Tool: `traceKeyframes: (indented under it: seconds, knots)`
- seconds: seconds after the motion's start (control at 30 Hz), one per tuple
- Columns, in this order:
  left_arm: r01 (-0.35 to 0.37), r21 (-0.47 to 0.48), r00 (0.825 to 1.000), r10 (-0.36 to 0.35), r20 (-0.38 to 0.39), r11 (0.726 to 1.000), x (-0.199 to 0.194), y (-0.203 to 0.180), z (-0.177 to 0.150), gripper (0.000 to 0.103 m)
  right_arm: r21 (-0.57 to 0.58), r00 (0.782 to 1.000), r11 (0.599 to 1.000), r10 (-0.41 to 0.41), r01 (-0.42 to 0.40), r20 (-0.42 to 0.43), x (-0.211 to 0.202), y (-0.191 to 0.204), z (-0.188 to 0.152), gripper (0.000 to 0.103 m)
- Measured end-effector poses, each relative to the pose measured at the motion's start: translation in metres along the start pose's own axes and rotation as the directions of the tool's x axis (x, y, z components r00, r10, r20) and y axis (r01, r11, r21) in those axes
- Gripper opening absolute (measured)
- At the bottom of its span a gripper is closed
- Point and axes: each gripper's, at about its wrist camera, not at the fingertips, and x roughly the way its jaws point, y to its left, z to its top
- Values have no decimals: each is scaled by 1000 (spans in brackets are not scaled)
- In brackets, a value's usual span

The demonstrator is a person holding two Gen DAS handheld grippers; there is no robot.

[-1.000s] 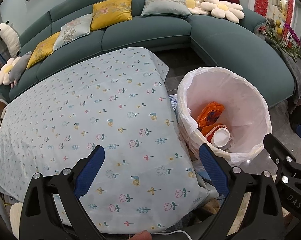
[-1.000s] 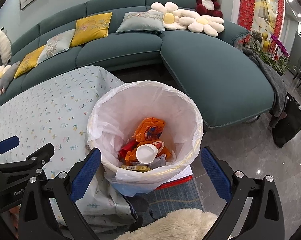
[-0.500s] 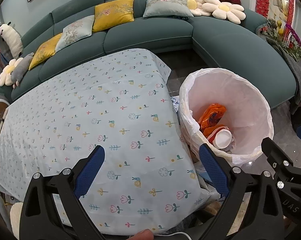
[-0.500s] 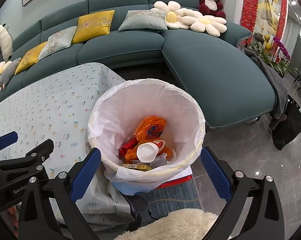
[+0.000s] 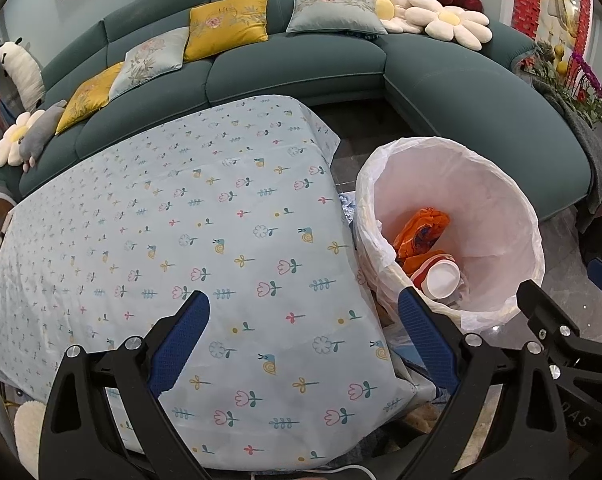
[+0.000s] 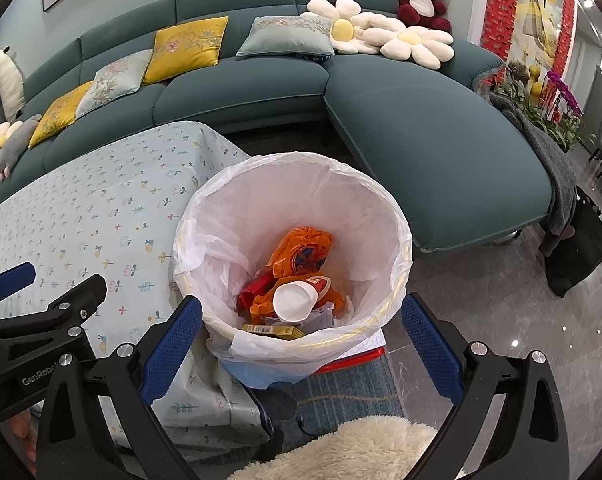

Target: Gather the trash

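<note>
Both tools empty, jaws wide apart: left tool (image 5: 303,342) over worktop (image 5: 149,216), right tool (image 6: 301,340) above bin (image 6: 397,216). Trash (image 6: 301,268) in bin at 12 o'clock. Collecting seems finished; worktop probably bare, near edge hidden. Next: check for leftovers.

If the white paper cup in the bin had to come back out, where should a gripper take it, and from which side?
Grip the white paper cup across its open rim, coming straight down from above. It lies tilted on the orange plastic wrapper with its mouth facing up and toward the camera, and the white-lined round trash bin walls block any sideways approach. The right gripper, jaws open, hovers nearest.
</note>
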Motion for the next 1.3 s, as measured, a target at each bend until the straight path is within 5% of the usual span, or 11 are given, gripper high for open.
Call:
traceKeyframes:
  seconds: [1.3]
  knots:
    - [6, -6, 1000, -6, -9, 1000, 3, 2, -3, 91, 1, 1000, 1000, -5, 5, -6, 4, 0, -2, 96]
